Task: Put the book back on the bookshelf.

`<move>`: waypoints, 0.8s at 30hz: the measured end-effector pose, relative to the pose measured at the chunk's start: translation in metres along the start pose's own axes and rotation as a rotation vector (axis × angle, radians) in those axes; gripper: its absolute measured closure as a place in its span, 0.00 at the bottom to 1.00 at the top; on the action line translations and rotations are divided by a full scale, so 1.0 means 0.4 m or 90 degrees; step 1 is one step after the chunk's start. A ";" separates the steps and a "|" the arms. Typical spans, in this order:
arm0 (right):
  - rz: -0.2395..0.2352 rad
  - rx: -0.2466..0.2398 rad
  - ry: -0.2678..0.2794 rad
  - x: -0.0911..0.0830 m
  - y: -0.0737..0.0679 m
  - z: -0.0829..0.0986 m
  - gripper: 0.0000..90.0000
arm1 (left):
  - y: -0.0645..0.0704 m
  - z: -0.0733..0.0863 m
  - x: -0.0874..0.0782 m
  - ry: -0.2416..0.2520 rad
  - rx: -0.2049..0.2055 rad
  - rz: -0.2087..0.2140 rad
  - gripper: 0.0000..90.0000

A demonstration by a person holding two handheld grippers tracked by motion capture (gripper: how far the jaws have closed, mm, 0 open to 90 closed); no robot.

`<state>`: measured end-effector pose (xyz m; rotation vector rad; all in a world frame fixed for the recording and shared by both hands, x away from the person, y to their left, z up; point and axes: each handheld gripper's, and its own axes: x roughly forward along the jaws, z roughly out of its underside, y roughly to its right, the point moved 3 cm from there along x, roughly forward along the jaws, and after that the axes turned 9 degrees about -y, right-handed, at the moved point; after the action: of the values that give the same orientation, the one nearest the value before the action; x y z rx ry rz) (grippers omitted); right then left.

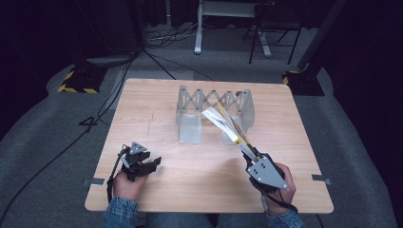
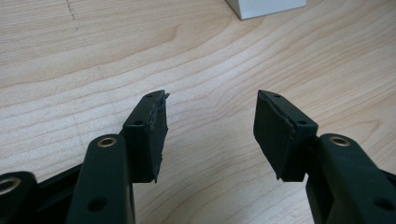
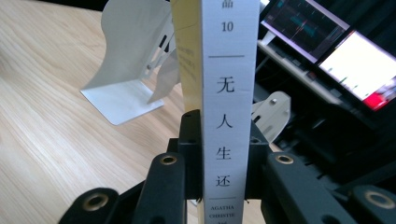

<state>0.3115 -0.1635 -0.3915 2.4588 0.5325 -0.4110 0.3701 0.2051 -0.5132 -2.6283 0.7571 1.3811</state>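
Right gripper (image 3: pixel 223 154) clamps the spine of a thin white paperback book (image 3: pixel 229 93), lifted before the grey expanding metal book rack (image 1: pixel 214 114). Left gripper (image 2: pixel 210 126) rests on the light wooden table (image 1: pixel 190 166), jaws apart, holding nothing.

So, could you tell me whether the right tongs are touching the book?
Touching: in the right gripper view, the right tongs press both jaws against the book, clamped between them.

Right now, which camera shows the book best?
The right gripper view: the book stands close up, spine lettering readable, clamped between the jaws. The high view shows it small and tilted; the left gripper view gives table.
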 end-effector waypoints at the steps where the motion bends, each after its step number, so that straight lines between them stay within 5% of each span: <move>1: -0.022 0.026 -0.002 0.006 0.009 0.000 0.85 | 0.000 0.001 0.003 -0.002 0.004 0.000 0.50; 7: -0.045 0.070 -0.011 0.040 0.040 -0.009 0.85 | 0.004 0.001 0.016 -0.014 0.022 0.000 0.50; 12: -0.069 0.147 -0.009 0.068 0.076 -0.009 0.85 | 0.004 0.000 0.022 -0.018 0.029 0.002 0.50; 24: -0.089 0.276 0.000 0.103 0.149 0.000 0.85 | 0.004 0.000 0.025 -0.009 0.030 0.009 0.49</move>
<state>0.3750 -0.1968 -0.3796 2.8413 0.6754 -0.6401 0.3740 0.1999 -0.5210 -2.5806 0.7983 1.3669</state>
